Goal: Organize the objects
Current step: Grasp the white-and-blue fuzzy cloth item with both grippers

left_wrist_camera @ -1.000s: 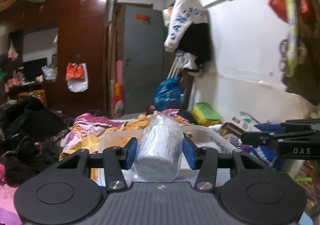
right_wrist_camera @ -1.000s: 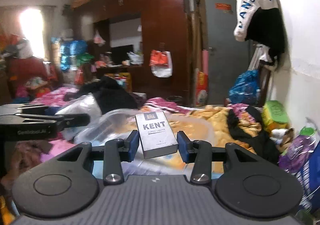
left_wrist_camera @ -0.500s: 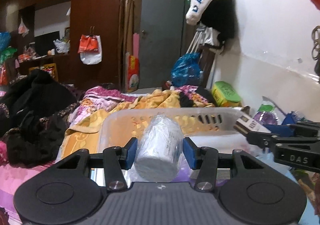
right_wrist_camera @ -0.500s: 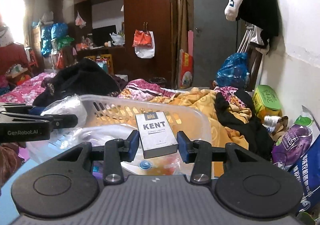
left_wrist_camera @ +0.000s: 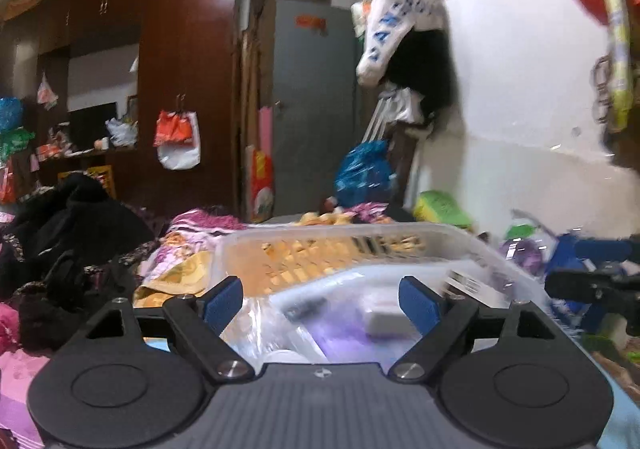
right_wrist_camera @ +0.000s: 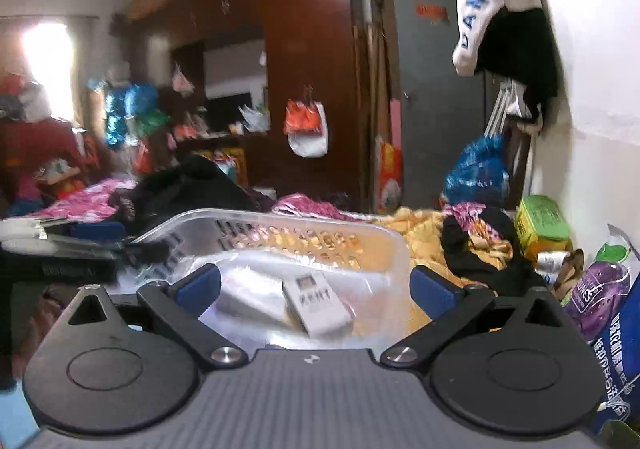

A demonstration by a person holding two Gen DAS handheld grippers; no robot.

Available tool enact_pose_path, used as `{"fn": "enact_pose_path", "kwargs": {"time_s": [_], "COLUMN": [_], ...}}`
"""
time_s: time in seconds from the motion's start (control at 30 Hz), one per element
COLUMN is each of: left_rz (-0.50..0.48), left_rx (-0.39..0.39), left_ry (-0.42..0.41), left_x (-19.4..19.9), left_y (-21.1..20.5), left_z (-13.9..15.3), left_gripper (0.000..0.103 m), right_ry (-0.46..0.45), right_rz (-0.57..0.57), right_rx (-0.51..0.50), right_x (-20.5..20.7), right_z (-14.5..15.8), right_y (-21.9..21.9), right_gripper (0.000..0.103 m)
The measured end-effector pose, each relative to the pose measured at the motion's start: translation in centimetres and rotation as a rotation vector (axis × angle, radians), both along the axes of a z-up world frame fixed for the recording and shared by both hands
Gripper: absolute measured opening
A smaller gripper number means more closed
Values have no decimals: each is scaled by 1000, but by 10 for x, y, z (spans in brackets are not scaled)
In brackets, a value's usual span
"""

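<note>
Left gripper (left_wrist_camera: pixel 322 303): black body, ribbed grey plate in front w/ small white mark at centre, two round black discs either side. Angled black link arms, silver screw at each pivot, blue pads (left_wrist_camera: pixel 223 301) on fingertips. Right gripper (right_wrist_camera: pixel 314 287): same build, black and grey, silver screws, blue pads (right_wrist_camera: pixel 430 289). Lettering on side of each, too blurred to read.

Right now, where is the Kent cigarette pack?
In the right wrist view the Kent pack lies inside the clear plastic basket, beside a plastic-wrapped packet, below the opening right hand-held gripper, untouched by its pads.
</note>
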State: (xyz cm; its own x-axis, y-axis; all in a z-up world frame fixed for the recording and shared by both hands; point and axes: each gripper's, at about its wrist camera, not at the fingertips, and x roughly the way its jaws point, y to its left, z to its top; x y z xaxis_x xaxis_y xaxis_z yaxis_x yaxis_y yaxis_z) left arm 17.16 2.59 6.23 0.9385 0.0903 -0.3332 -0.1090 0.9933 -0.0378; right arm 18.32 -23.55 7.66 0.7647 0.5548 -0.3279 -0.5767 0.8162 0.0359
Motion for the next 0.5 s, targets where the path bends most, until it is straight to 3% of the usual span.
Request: {"fn": "enact_pose_path", "kwargs": {"time_s": [0.13,0.23,0.33,0.5], "left_rz": [-120,-182,-255,-246], "left_rx": [-36,-50,-82,-180], "left_ry": [5,57,92,185], "left_x": [-39,-39,-27,14], "left_y": [-26,-56,-86,-108], "left_z": [-22,-45,-62,-75], "left_gripper": [88,88,88,86], "right_ry": [42,159,234,235], "right_rz": [-98,-161,-149,-109], "right_rx": [-33,-3,24,-7], "right_x": [-9,2,13,22], "right_z": [-34,-56,-66,-66], "right_y": [-44,-70,-80,-65], "right_gripper": [103,103,102,80]}}
